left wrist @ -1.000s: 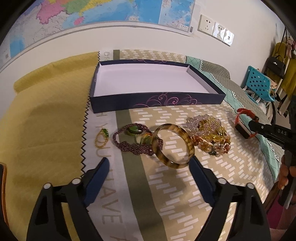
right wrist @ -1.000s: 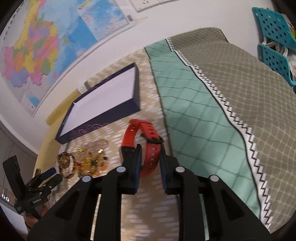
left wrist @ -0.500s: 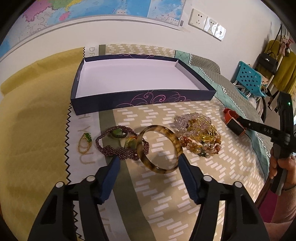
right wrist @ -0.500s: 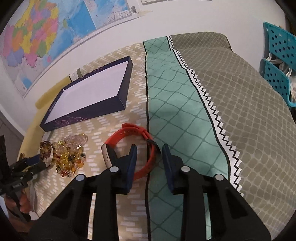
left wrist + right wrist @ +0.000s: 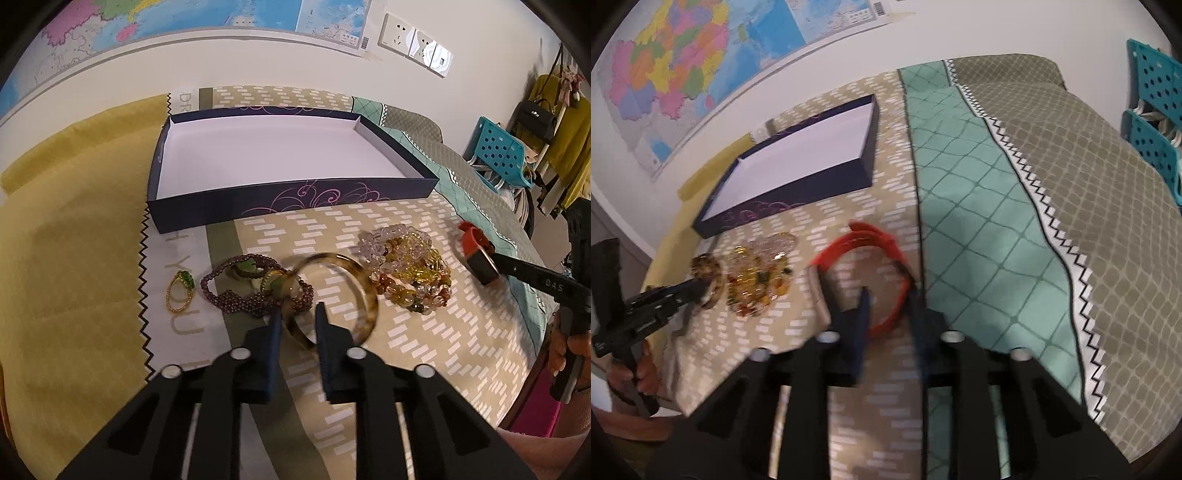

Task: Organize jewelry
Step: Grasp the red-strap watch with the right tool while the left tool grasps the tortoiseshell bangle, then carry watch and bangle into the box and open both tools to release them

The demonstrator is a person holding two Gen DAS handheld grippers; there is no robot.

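So far nothing lies in the box (image 5: pixel 266 155); its white floor is bare, so the sorting has barely begun. Your left tongs (image 5: pixel 297 323) have closed down on the near rim of the amber bangle (image 5: pixel 354 284), which looks tipped up off the cloth (image 5: pixel 424 332), just right of the purple bead string (image 5: pixel 255 295). Your right tongs (image 5: pixel 890 314) have closed on the near part of the red watch band (image 5: pixel 886 254), far right beside the teal strip. The gold ring (image 5: pixel 179 293), the purple beads with their green pieces and the heap of yellow and clear bead bracelets (image 5: pixel 406 269) all lie on the cloth in front of the box, so I judge these two lifts are only the first.
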